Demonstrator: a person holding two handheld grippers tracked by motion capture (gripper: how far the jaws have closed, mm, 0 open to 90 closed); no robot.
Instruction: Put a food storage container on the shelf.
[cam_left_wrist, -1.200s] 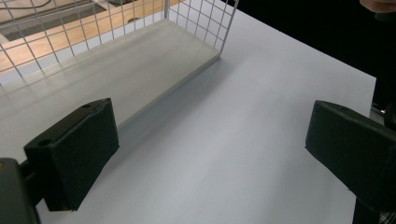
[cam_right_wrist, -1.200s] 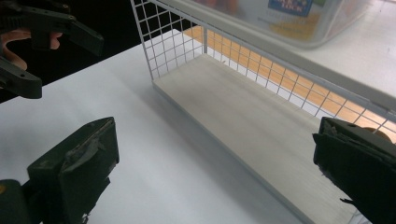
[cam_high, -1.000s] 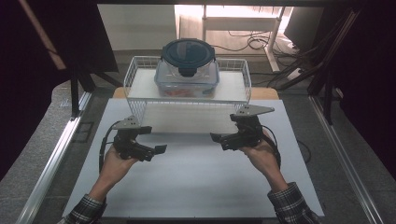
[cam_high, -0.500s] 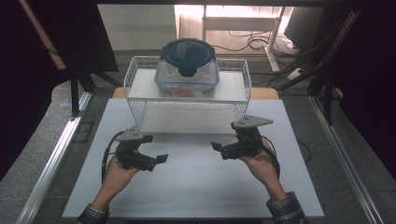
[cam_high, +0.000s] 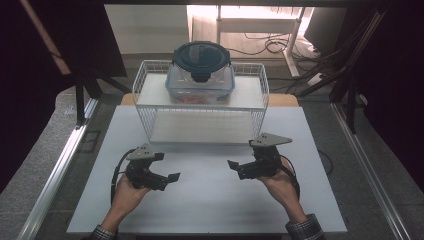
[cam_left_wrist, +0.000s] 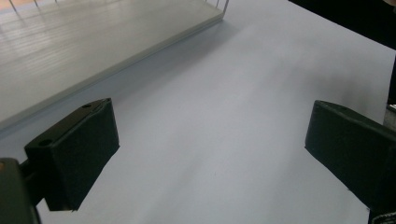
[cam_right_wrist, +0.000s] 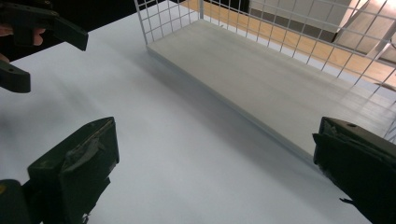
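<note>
A clear plastic container (cam_high: 202, 84) with a dark round lid stands on the top shelf of a white wire rack (cam_high: 145, 111) at the back of the white table (cam_high: 210, 205). Something red shows through its wall. My left gripper (cam_high: 168, 168) hovers over the table in front of the rack's left end; in the left gripper view it (cam_left_wrist: 210, 140) is open with bare table between its jaws. My right gripper (cam_high: 235, 169) is in front of the rack's right end, also open (cam_right_wrist: 210, 154), and faces the rack's lower shelf (cam_right_wrist: 261, 79). The left gripper (cam_right_wrist: 28, 28) appears at that view's top left.
Metal rails (cam_high: 60, 165) run along both sides of the table. Dark stands and cables (cam_high: 280, 45) sit on the floor behind the rack. The wire rack's side mesh (cam_right_wrist: 168, 18) rises close ahead of my right gripper.
Both hands have drawn back from the rack toward the table's near edge, with the grippers still open. The container and rack have not moved.
</note>
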